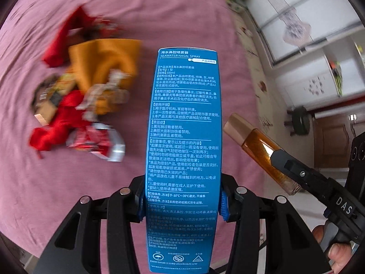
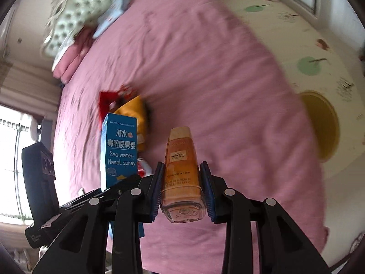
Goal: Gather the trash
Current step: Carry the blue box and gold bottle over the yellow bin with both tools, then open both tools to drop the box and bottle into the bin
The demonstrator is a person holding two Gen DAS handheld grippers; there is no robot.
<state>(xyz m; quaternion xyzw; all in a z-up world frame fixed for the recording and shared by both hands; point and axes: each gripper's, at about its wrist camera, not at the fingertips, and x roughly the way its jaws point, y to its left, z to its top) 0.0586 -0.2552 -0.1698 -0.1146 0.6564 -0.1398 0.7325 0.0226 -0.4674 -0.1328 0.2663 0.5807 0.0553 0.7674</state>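
My left gripper (image 1: 182, 202) is shut on a tall blue nasal spray box (image 1: 183, 137), held above a pink bed (image 1: 136, 11). The box also shows in the right wrist view (image 2: 121, 153). My right gripper (image 2: 182, 189) is shut on an amber essence-water bottle (image 2: 181, 171) with a gold cap; the bottle shows in the left wrist view (image 1: 257, 146) at the right. A blurred pile of trash lies on the bed: red wrappers (image 1: 59, 123), an orange bag (image 1: 107, 68), a crumpled silver-red packet (image 1: 98, 141).
The pink bed (image 2: 205, 80) fills both views, with a green tufted headboard (image 2: 75, 6) and pillows at its far end. A patterned floor mat (image 2: 319, 57) lies beside the bed, with a yellow round basin (image 2: 321, 125) on it. Cabinets (image 1: 308, 45) stand at the right.
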